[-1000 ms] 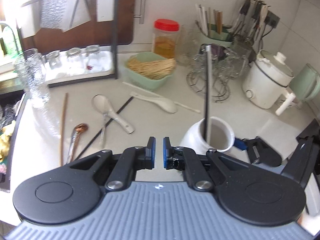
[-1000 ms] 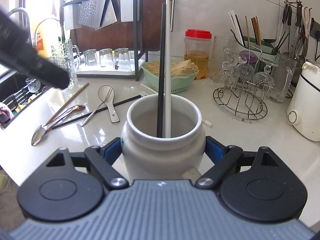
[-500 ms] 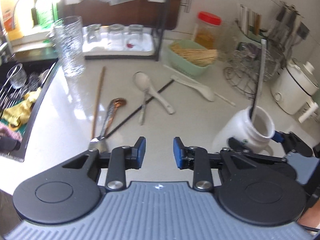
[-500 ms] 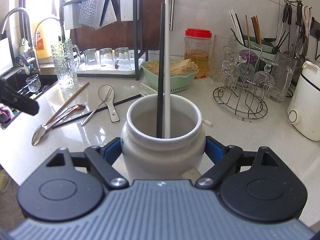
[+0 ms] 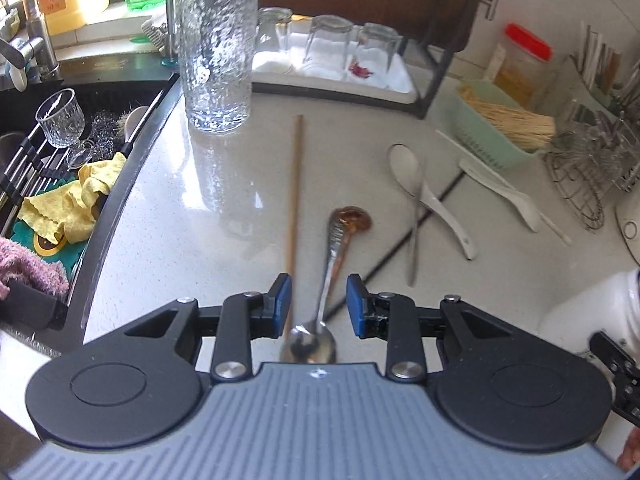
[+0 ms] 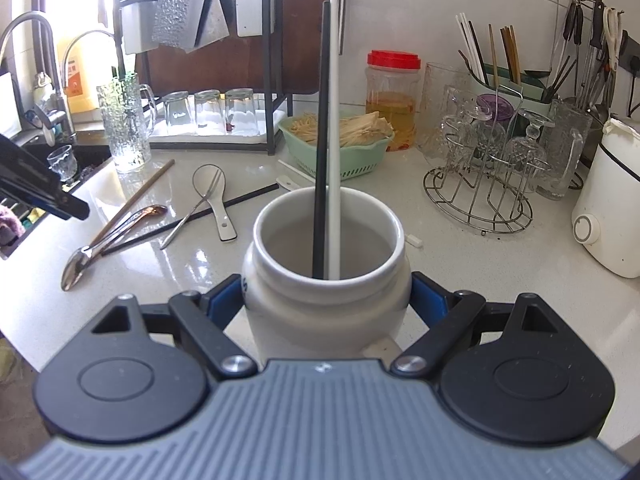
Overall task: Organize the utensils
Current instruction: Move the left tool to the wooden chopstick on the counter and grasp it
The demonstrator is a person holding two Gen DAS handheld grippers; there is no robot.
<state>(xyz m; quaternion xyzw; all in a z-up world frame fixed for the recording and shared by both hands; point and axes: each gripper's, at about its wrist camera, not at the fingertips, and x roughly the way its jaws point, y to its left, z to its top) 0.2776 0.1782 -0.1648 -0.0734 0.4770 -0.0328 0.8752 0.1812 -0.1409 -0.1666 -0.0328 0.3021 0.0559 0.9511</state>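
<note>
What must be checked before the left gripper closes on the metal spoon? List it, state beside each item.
1. Left gripper open: ok, the jaws stand apart.
2. Metal spoon between the fingers: ok, its handle runs through the gap.
3. Only the spoon in the gap: not ok, the wooden chopstick lies against the left finger.
4. Fingers down at spoon level: cannot tell.
5. White jar held steady: ok, the right gripper is shut on its sides.
6. Room in the jar: ok, only the black chopstick and white chopstick stand in it.
</note>
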